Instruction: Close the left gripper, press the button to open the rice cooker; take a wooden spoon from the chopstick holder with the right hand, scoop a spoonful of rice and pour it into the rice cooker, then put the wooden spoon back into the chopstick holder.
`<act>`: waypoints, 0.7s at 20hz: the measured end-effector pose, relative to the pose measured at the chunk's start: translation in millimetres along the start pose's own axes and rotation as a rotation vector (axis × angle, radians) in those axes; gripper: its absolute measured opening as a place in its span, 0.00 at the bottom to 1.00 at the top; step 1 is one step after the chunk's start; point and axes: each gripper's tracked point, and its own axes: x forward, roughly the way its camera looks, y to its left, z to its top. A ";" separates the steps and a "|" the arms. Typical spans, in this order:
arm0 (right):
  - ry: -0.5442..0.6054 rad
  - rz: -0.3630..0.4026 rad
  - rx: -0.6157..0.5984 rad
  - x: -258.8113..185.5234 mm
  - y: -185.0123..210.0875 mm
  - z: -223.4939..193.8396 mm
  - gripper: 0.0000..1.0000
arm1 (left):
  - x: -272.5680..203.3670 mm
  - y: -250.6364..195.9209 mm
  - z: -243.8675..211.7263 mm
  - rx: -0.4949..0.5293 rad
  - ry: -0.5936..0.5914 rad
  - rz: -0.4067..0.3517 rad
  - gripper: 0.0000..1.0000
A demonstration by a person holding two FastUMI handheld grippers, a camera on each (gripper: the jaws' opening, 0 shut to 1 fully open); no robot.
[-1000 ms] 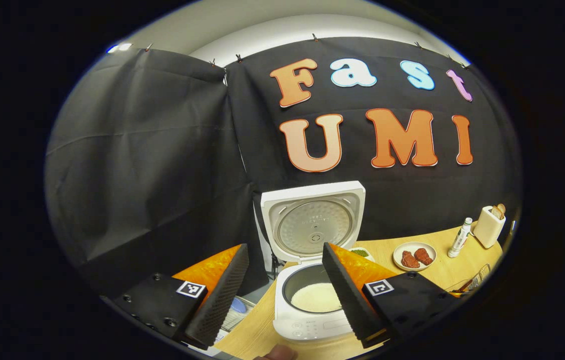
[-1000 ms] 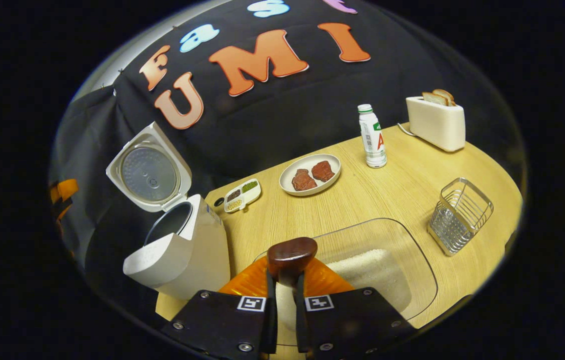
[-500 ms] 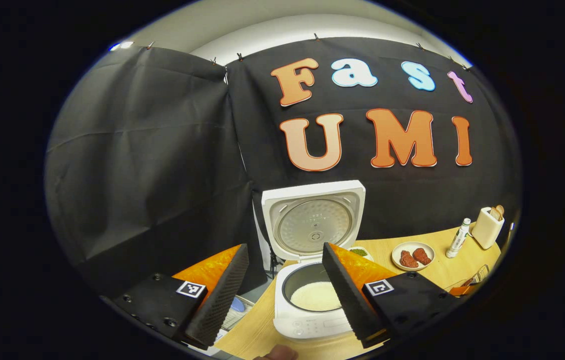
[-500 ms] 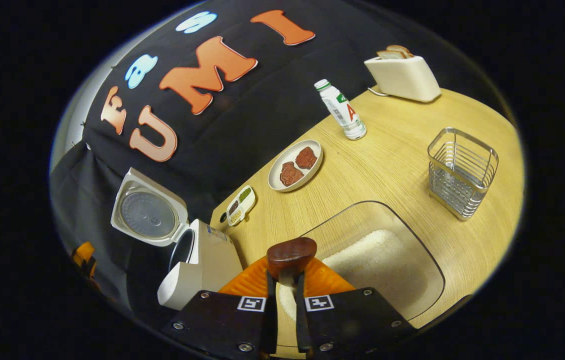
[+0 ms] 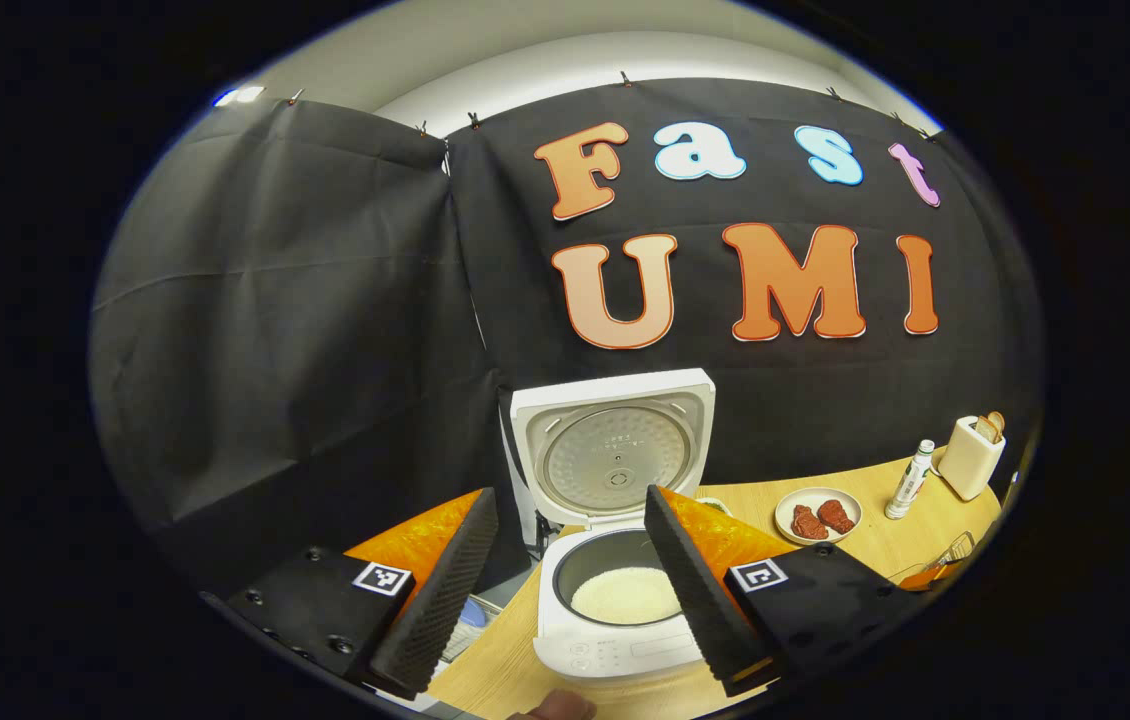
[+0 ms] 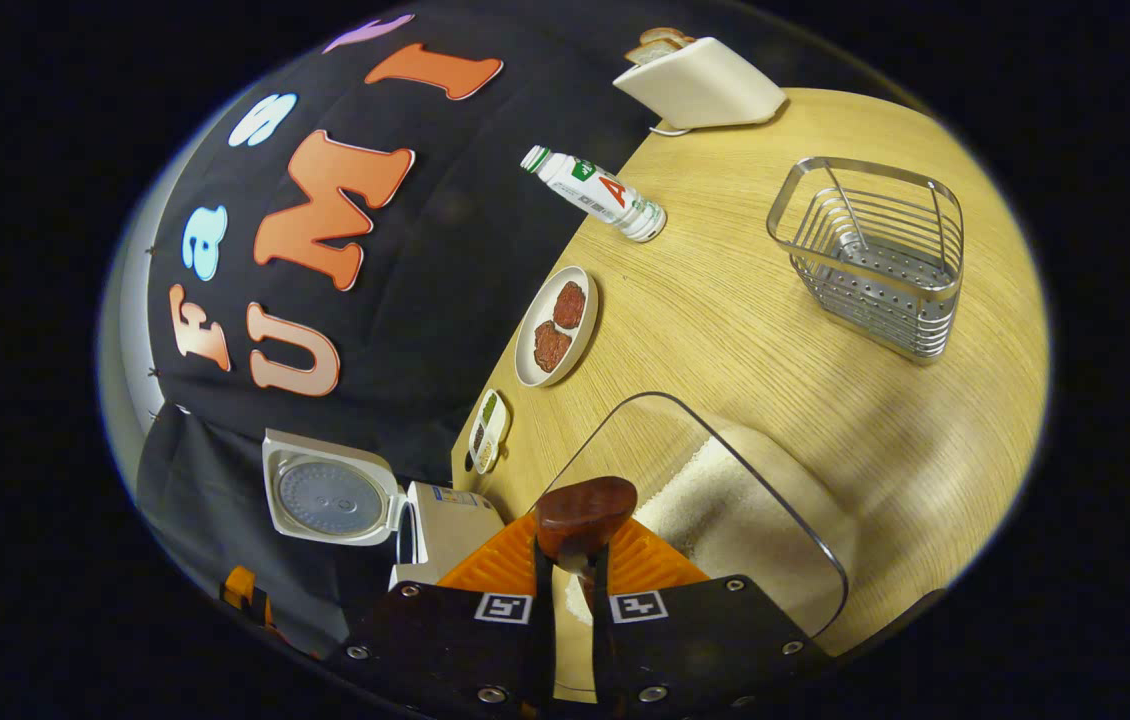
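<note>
On the wooden surface (image 6: 825,400) stand, along the black cloth wall, a toaster (image 6: 700,85) holding slices of bread, one bottle (image 6: 595,192), one plate (image 6: 555,327) bearing two reddish pieces of meat, and a small divided dish (image 6: 488,432) of green and pale bits; the wire chopstick holder (image 6: 875,260) stands apart near the far side of the surface, with bare wood between it and the clear container (image 6: 725,500) of white rice; the right hand-held gripper (image 6: 565,610) sits low over that container, its fingers pressed together on the handle of one wooden spoon (image 6: 585,510), whose dark rounded bowl rises just above the fingers; the rice cooker (image 5: 615,560) is white, one in number, standing at the left end of the surface with its lid swung upright to show the metal inner plate, and its dark pot holds a layer of white rice; in the right gripper view the cooker shows at the lower left edge, beside the container; the left hand-held gripper (image 5: 570,590) is held in front of the cooker with its two fingers spread wide and nothing between them, the open pot showing through the gap.
</note>
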 end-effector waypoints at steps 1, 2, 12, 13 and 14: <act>0.001 0.016 0.024 -4.2 1.6 3.9 0.14 | -0.7 -1.0 0.6 -0.002 0.000 0.000 1.00; 0.000 0.025 0.045 -7.2 2.1 8.7 0.14 | -1.5 -2.8 0.7 -0.006 0.000 0.000 1.00; -0.052 0.195 0.291 -34.8 39.4 70.9 0.14 | -3.1 -15.1 -0.2 -0.047 0.000 0.005 1.00; -0.054 0.211 0.315 -37.4 41.3 73.3 0.14 | -3.7 -15.0 -0.9 -0.055 0.001 0.010 1.00; -0.052 0.225 0.334 -39.1 45.1 76.5 0.14 | -4.5 -15.4 -2.4 -0.062 0.004 0.011 1.00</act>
